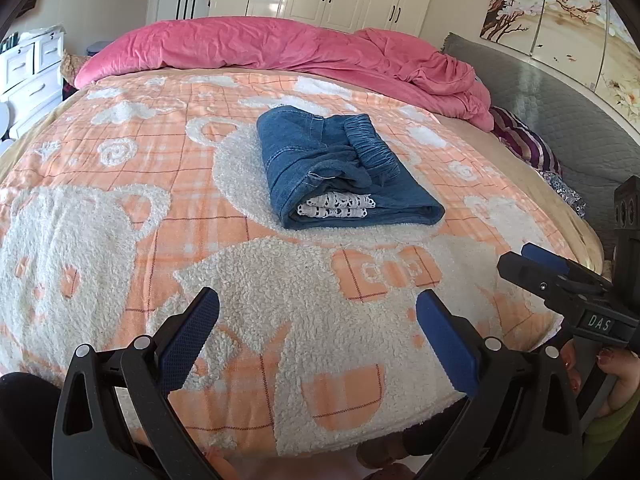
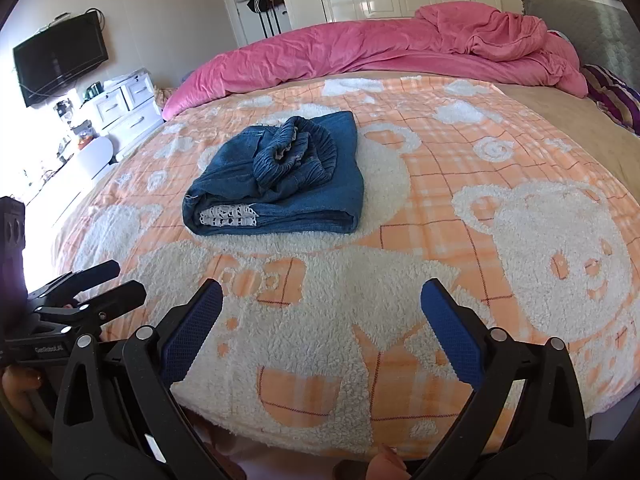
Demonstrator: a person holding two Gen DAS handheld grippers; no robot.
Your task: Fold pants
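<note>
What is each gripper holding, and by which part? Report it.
Nothing is held. The left gripper and right gripper are both open, over the blanket; the folded pants lie apart, untouched.

The folded pants (image 1: 344, 168) hide all but a strip of white lace (image 1: 336, 206) between their layers. The bed (image 2: 440, 360) is cut off at the frame's bottom, and the television (image 2: 60, 58) screen shows nothing legible.

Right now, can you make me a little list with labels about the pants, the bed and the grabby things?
pants: blue jeans, folded into a compact bundle, white lace trim showing at the near edge
resting on: orange and white bear blanket
behind pants: pink duvet bunched along the far side of the bed
left hand-held gripper: open, empty, near edge of the bed, apart from the jeans
right hand-held gripper: open, empty, also back from the jeans
fold: looks done
</note>
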